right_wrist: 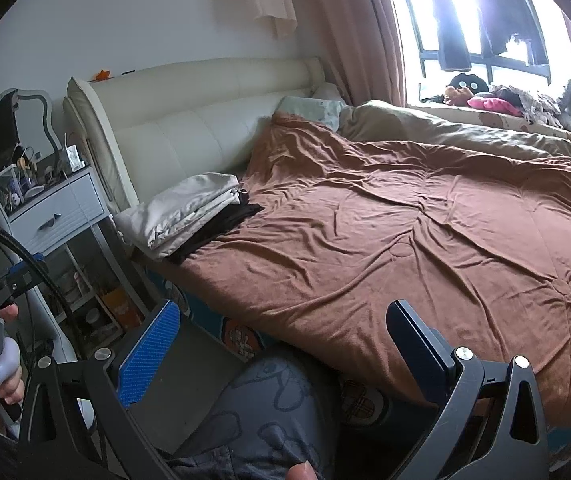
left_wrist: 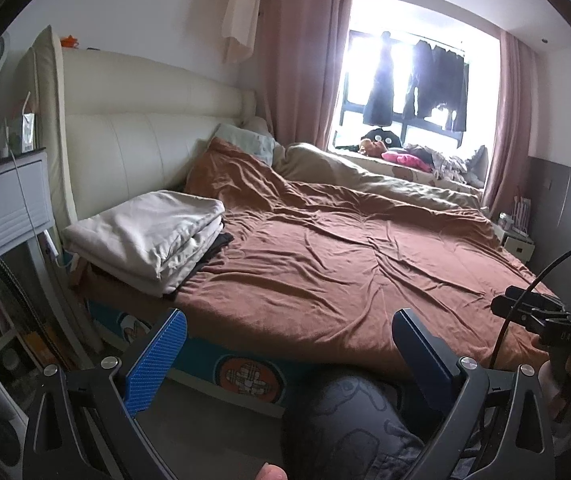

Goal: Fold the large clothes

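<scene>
A stack of folded cream cloth (left_wrist: 149, 236) lies on a dark folded garment (left_wrist: 215, 248) at the near left corner of the bed, by the headboard; it also shows in the right wrist view (right_wrist: 187, 212). My left gripper (left_wrist: 289, 320) is open and empty, held off the bed's near side above a knee in grey printed trousers (left_wrist: 349, 420). My right gripper (right_wrist: 283, 312) is open and empty, also off the near side of the bed above that knee (right_wrist: 269, 408). Both are well short of the stack.
A wrinkled brown cover (left_wrist: 345, 264) spreads over the bed, with a beige duvet (left_wrist: 365, 176) at the far side. A white nightstand (left_wrist: 1, 200) with clutter stands left of the cream headboard (left_wrist: 145, 128). Clothes hang at the window (left_wrist: 417, 80); toys lie on the sill.
</scene>
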Tool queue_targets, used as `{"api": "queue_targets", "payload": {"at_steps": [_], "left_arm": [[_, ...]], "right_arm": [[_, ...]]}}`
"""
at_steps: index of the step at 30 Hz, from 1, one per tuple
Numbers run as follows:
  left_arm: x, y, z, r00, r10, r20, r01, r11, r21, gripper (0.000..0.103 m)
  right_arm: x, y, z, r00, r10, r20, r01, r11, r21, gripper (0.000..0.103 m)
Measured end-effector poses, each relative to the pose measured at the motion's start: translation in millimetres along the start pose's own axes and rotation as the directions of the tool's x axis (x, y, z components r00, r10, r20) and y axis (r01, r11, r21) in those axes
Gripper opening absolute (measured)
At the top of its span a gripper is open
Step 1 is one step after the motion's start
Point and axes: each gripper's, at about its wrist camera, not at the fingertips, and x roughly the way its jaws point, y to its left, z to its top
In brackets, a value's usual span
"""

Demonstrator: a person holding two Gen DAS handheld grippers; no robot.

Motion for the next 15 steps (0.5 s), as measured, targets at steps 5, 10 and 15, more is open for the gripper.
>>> {"api": "queue_targets", "payload": {"at_steps": [5, 10, 15], "left_arm": [[1.3, -1.5, -0.5, 1.000, 0.002, 0.001, -0.002, 1.000, 0.008, 0.103], [1.5, -3.2, -0.8, 1.000, 0.003, -0.001, -0.003, 1.000, 0.009, 0.103], [-1.3, -3.8, 0.1, 1.000, -0.001, 0.008, 0.001, 1.000, 0.021, 0.103]], "right_arm": [[-2.3, -3.4, 0.3, 1.000, 0.001, 0.003, -0.001, 1.000, 0.011, 0.103], [-2.1, -3.1, -0.9, 1.000, 0.005, -0.004, -0.005, 1.000, 0.010, 0.103], [-0.9, -4.4, 2.0, 1.000, 0.005, -0.008, -0.005, 1.000, 0.013, 0.103]]}}
